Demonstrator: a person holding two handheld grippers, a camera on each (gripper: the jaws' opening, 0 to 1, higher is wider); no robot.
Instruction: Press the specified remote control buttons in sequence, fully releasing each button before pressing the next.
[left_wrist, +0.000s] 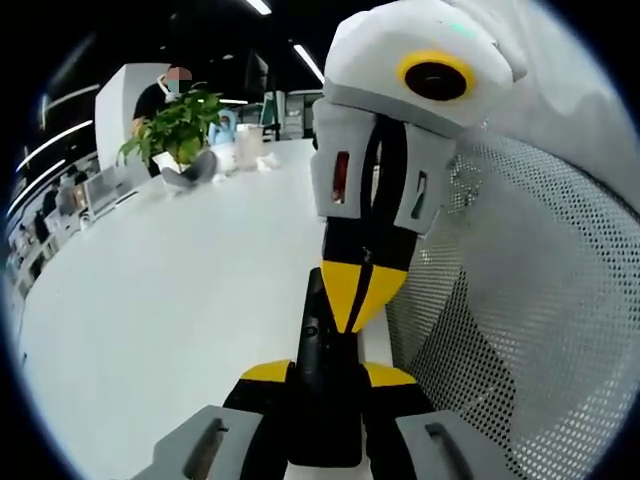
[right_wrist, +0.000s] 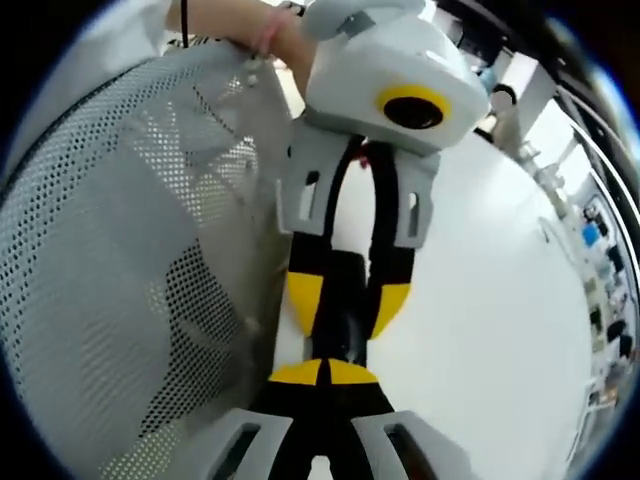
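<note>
Stretching away from both cameras is a smooth white table (left_wrist: 170, 300), with dim ceiling strip lights overhead and an open office behind. At its far end stands a leafy green potted plant (left_wrist: 178, 128), with a seated person (left_wrist: 158, 98) behind it and small pale things beside it, too small to tell.

A white mesh chair back (left_wrist: 540, 290), perforated and curved, runs along the table edge.

The remote control (left_wrist: 322, 385), a long, slim black bar, lies near that edge between the two grippers. In the left gripper view, the left gripper (left_wrist: 325, 375) has its yellow-tipped black jaws narrow, one on each side of the remote's near end, gripping it. The right gripper (left_wrist: 352, 295) comes from the opposite side, its yellow tips brought together to a point on the remote's top face. In the right gripper view the right gripper's (right_wrist: 330, 372) tips meet over the remote (right_wrist: 345, 320), while the left gripper (right_wrist: 347, 300) clasps the far end.
</note>
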